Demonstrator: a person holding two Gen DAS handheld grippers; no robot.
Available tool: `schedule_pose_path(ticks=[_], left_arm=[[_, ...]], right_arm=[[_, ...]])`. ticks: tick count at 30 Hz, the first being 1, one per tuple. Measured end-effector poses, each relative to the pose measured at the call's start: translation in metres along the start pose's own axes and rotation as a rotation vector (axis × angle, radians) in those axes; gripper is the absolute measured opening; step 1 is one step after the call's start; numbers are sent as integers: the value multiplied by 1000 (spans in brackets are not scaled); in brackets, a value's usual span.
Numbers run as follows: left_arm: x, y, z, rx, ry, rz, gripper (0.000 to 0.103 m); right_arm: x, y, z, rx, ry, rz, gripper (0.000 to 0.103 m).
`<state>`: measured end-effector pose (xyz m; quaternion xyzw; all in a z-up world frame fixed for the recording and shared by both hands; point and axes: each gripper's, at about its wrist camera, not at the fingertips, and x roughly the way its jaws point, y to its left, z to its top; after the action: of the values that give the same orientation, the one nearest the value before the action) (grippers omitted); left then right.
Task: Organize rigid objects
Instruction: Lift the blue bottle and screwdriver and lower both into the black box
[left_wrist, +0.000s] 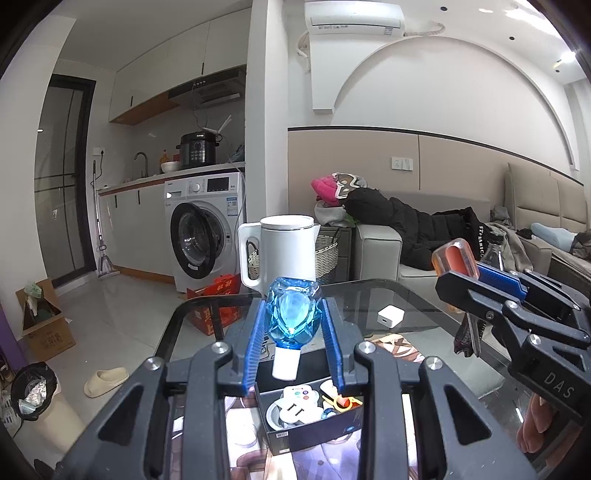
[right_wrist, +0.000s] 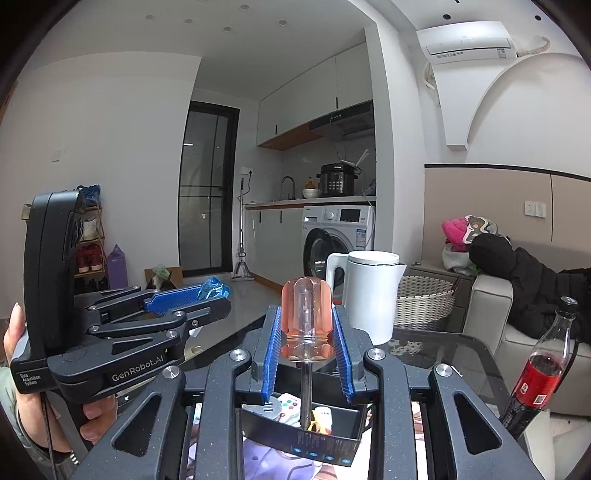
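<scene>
Your left gripper (left_wrist: 293, 325) was clenched on a faceted blue glass ornament with a white stem (left_wrist: 291, 317), its blue ribbed pads (left_wrist: 255, 347) pressing both sides and the stem pointing down. Directly below those fingertips sat an open black cardboard box (left_wrist: 314, 435) holding a white game controller (left_wrist: 299, 402) and other small pieces. Your right gripper (right_wrist: 308, 354) was grasping a screwdriver with a clear orange plastic handle (right_wrist: 306, 314), handle up, its metal shaft (right_wrist: 306, 391) reaching down into the same box (right_wrist: 321, 443). Beyond both grippers stood a white electric kettle (left_wrist: 284, 251) on the glass table (left_wrist: 424, 295). To the right of your right gripper stood a dark cola bottle (right_wrist: 543, 362), apart from it.
</scene>
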<state>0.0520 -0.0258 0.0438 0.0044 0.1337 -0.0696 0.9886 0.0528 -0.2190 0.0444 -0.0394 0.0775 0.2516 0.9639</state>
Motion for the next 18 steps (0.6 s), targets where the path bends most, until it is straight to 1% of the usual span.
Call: schedule_pose_path(ticks=[7, 11, 18], left_arm=[[24, 4, 5, -30, 5, 25, 29], [34, 2, 6, -15, -22, 57, 29], [47, 10, 6, -53, -12, 68, 29]], right_arm=[[27, -6, 4, 23, 10, -32, 27], [45, -7, 6, 31, 16, -56, 27], [68, -11, 10, 48, 25, -82, 26]])
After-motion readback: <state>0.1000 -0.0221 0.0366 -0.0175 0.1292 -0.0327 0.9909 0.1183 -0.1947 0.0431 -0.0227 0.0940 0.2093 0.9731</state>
